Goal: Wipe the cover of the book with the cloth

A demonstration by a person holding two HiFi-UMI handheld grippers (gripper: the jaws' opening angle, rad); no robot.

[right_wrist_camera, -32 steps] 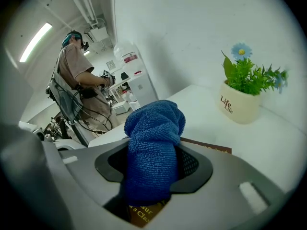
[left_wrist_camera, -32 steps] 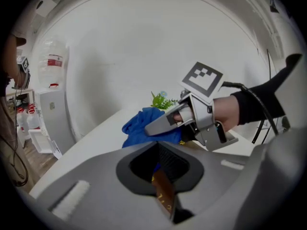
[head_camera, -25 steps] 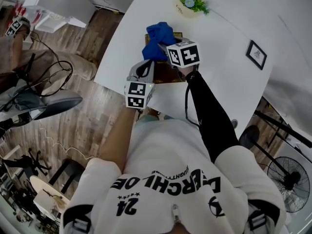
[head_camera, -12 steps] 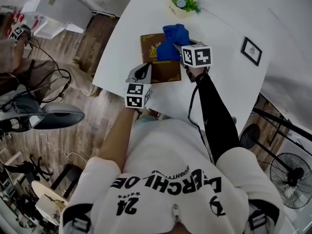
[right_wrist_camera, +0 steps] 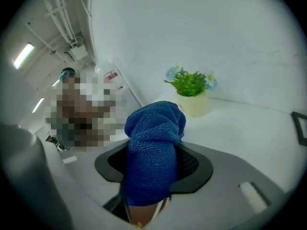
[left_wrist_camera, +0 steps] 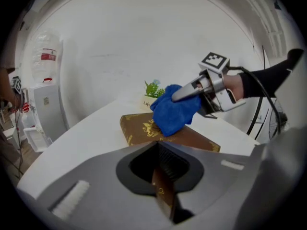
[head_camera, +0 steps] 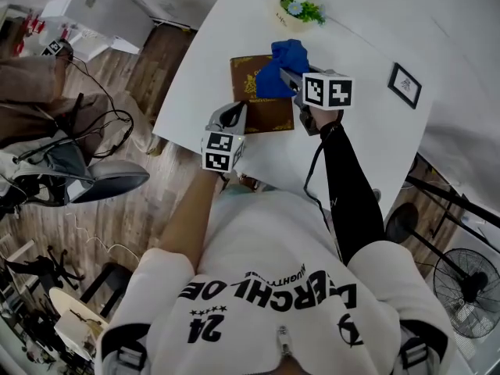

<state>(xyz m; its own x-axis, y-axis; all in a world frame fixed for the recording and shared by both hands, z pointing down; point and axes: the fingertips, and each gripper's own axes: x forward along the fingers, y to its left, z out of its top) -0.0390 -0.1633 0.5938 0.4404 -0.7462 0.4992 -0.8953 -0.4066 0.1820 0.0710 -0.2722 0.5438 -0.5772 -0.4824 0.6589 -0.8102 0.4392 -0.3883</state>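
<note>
Right claw (head_camera: 287, 76) gripped the crumpled blue terry cloth (head_camera: 281, 62) on the brown gold-patterned book (head_camera: 262, 116); left claw (head_camera: 237, 109) pinched that book's near edge

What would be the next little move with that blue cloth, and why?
Probably drag the cloth across the book toward its near edge. The right gripper grips the cloth on the cover's far part, the left gripper clamps the near edge, and most of the cover lies bare.

The right gripper (head_camera: 287, 76) holds the blue cloth (head_camera: 281, 59) on the brown book (head_camera: 267, 113) at its 1 o'clock corner; the left gripper (head_camera: 235, 113) meets its 7 o'clock corner.
</note>
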